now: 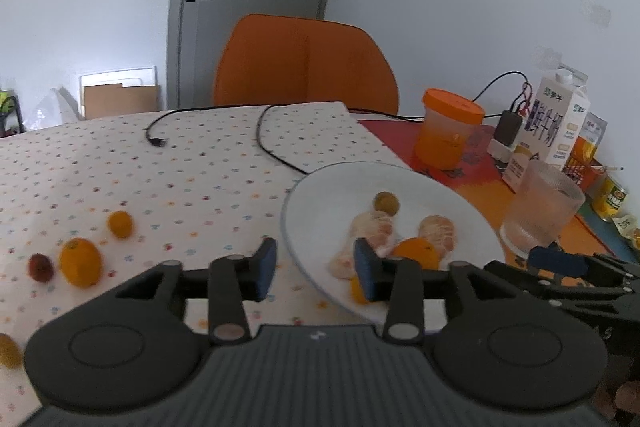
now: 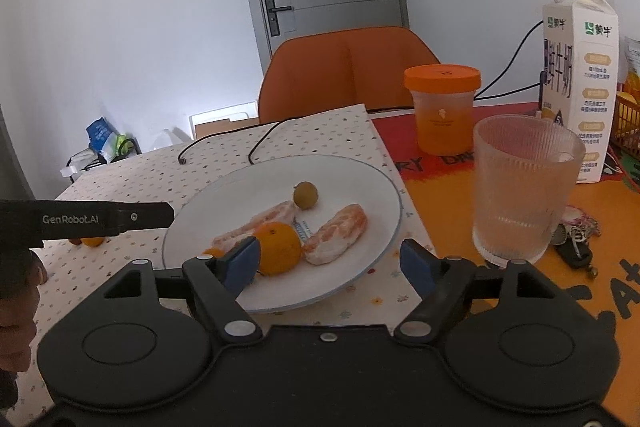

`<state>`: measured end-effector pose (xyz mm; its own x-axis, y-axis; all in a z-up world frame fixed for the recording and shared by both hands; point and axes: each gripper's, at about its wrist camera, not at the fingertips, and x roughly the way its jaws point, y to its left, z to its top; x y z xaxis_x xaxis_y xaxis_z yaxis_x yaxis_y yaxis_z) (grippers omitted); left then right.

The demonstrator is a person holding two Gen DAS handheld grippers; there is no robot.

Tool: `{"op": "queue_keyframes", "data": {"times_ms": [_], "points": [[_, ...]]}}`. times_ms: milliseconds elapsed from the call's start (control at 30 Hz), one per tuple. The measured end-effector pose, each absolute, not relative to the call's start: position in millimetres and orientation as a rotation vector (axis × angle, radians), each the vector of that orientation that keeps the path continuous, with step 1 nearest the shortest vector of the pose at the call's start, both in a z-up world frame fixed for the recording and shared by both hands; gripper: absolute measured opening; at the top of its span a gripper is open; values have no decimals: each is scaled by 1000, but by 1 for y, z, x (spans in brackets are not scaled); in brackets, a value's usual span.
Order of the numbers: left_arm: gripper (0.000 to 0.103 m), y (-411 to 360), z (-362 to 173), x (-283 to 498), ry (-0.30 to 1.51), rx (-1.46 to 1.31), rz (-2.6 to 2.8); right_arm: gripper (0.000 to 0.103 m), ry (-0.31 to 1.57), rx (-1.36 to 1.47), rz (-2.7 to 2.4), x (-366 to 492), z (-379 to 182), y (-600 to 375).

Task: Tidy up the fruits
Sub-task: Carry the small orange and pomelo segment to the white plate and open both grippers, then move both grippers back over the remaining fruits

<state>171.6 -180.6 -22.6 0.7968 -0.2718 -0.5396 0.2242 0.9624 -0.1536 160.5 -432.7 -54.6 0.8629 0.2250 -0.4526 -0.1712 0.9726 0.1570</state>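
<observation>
Both grippers' fingers stand apart, holding nothing — left gripper [image 1: 316,269] narrow at the plate [image 1: 320,211] rim, right gripper [image 2: 332,263] wide beside the plated orange [image 2: 279,247]; loose kumquats [image 1: 80,261] wait on the dotted cloth [image 1: 160,167] — seemingly next to fetch; beyond, a glass [image 2: 524,195], an orange chair [image 2: 348,71].
</observation>
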Motion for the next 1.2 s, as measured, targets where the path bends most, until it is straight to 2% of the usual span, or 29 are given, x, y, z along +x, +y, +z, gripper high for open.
{"op": "queue_keyframes", "data": {"times_ms": [33, 100, 300, 400, 733, 1000, 1200], "points": [[54, -177, -23, 170, 592, -82, -255, 81, 486, 113, 211, 160, -54, -431], [60, -169, -24, 168, 601, -82, -237, 81, 485, 108, 218, 159, -54, -428], [65, -150, -25, 155, 614, -98, -203, 83, 501, 110, 244, 159, -53, -416], [66, -140, -23, 146, 604, -110, -206, 87, 497, 118, 256, 157, -51, -411], [66, -111, -22, 126, 564, -125, -157, 89, 495, 98, 317, 153, -50, -381], [66, -87, -21, 111, 566, -139, -113, 96, 499, 85, 358, 147, -48, -358], [66, -69, -19, 98, 556, -151, -83, 97, 496, 77, 383, 143, -45, -344]]}}
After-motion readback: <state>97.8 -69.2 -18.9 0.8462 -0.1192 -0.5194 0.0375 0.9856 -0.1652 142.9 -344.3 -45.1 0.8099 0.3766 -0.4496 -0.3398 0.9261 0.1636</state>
